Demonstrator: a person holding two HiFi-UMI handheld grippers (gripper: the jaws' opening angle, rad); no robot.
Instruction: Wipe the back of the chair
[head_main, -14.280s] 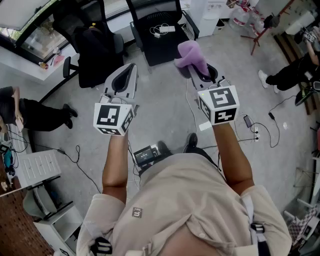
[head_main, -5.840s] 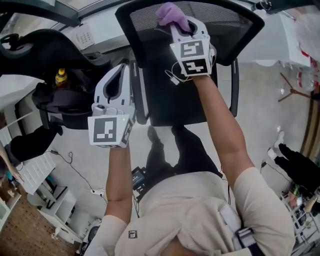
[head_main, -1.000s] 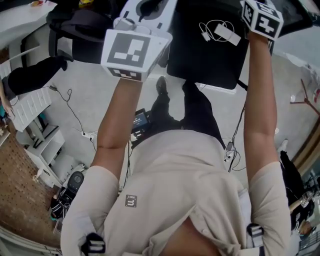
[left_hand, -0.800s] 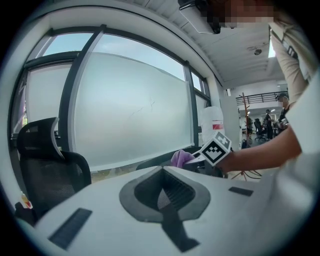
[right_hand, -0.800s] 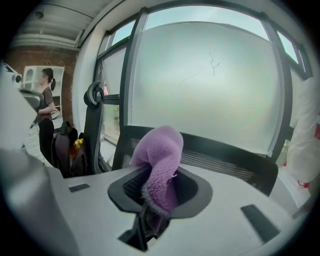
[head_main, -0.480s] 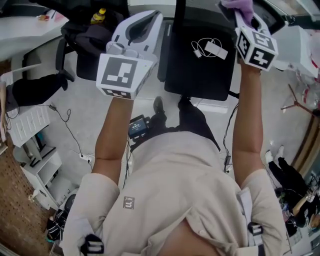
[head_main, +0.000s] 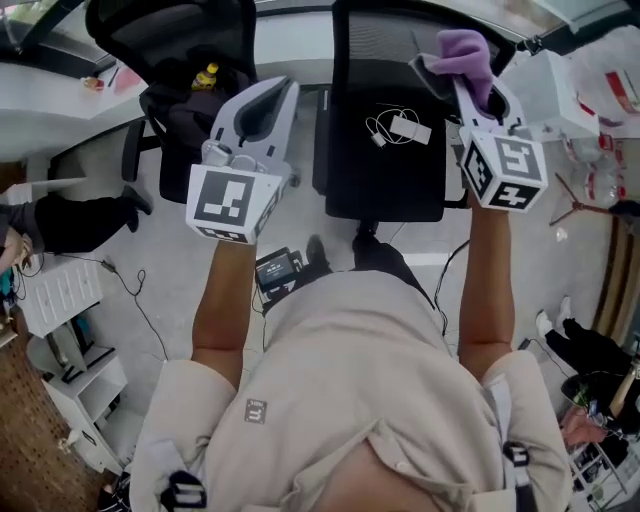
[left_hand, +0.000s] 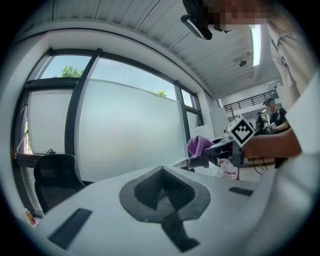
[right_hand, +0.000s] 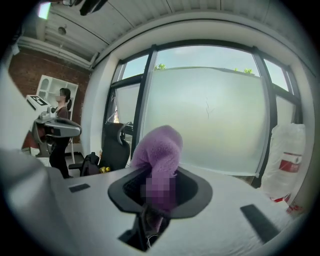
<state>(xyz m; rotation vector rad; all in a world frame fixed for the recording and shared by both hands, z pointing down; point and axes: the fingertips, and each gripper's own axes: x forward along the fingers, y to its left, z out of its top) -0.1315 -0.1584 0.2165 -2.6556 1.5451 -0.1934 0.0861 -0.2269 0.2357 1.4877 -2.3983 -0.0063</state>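
R gripper (head_main: 470, 85) fingers clamped on purple cloth (head_main: 460, 48), raised by R edge of black chair back (head_main: 375, 35), contact unclear, L gripper (head_main: 265, 105) fingers together, empty, over gap btwn chair and 2nd chair (head_main: 170, 35), cable (head_main: 385, 128) on seat.

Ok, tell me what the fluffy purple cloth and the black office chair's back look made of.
Fluffy purple cloth: likely microfibre or fleece, matte, judging by its fuzzy nap and limp folds.
Black office chair's back: probably stretched mesh in a black frame; it looks greyer than the seat, weave too fine to confirm.
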